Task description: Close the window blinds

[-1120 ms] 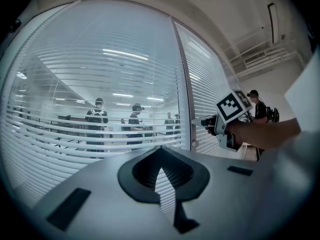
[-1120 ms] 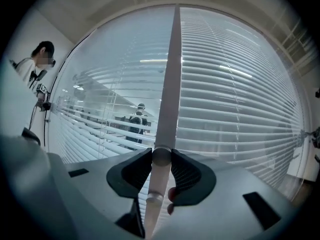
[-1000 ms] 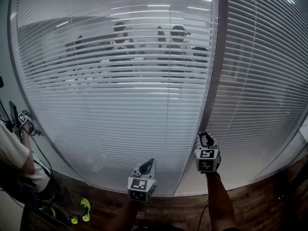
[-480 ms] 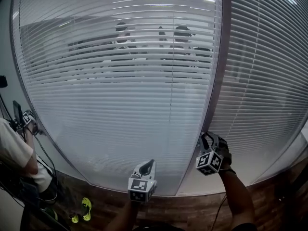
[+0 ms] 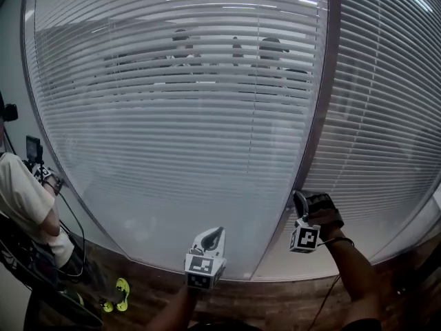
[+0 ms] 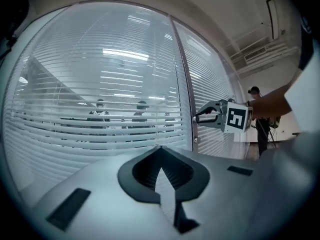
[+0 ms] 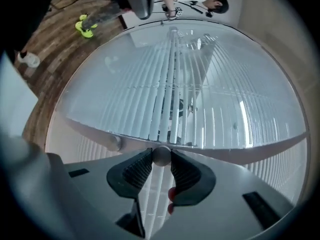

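Against the window frame beside the blinds, the right gripper pinches a round knob.

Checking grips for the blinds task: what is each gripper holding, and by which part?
Right gripper pinches the small round knob on the window frame by its sides; left gripper holds nothing.

I see glossy glass over smooth slats, a wood-plank floor (bottom of frame), 2 ribbed matt pads, a smooth knob.
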A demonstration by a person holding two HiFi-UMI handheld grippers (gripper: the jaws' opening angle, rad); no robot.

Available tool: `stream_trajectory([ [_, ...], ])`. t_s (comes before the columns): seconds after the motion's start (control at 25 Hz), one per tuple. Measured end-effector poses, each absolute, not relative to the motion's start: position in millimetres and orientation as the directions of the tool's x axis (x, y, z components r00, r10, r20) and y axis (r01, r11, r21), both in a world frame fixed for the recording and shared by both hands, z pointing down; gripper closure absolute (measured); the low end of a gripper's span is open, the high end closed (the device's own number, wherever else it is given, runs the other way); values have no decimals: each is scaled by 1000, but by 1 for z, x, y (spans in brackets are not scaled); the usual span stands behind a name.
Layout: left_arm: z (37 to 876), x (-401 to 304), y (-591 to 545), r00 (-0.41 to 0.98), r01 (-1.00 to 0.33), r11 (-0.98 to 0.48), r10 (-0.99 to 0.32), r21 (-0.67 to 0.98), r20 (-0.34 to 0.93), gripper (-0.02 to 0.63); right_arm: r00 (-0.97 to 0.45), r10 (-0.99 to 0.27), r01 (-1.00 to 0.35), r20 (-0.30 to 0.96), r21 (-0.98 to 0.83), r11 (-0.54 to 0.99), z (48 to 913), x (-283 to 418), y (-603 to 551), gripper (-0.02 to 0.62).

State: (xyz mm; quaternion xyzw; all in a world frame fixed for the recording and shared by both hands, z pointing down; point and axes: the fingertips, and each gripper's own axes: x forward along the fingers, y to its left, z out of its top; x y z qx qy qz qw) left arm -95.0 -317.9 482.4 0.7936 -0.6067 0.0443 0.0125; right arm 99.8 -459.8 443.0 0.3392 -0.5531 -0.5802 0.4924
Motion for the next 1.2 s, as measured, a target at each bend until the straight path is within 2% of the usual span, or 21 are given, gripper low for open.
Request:
stream_trajectory([
  [0.12, 488, -97, -322, 258, -964, -262, -962, -34, 86, 606, -296, -940, 232, 172, 967, 104, 448, 100, -465, 471],
  [0.44, 484, -103, -313, 237, -970, -241, -967, -29, 97, 606, -341, -932, 135, 119, 988, 77, 447, 101, -462, 471],
  [0.52, 488, -104, -313, 237, -969, -242, -967, -41, 94, 606, -355, -928, 16, 116, 993, 118, 446, 103, -460, 471],
  [0.6, 491, -105, -313, 237, -970, -242, -967, -41, 94, 606, -377, -920, -172, 110, 967, 187, 440, 106, -457, 468],
  [0.68, 491, -105, -313, 236, -970, -241, -967, -34, 95, 606, -397, -912, -370, 104, 891, 263, 431, 109, -452, 460],
  [0.76, 489, -104, -312, 242, -969, -246, -965, -28, 96, 606, -409, -905, -509, 117, 794, 333, 427, 110, -447, 450],
  [0.96, 492, -94, -313, 261, -964, -265, -960, -30, 100, 606, -416, -895, -738, 160, 516, 435, 435, 117, -447, 445],
  [1.08, 492, -89, -314, 275, -960, -279, -956, -24, 100, 606, -403, -906, -861, 130, 282, 424, 436, 122, -456, 445],
  [1.2, 492, -83, -316, 290, -956, -293, -952, -19, 101, 606, -372, -924, -920, 91, 94, 380, 437, 121, -459, 445],
])
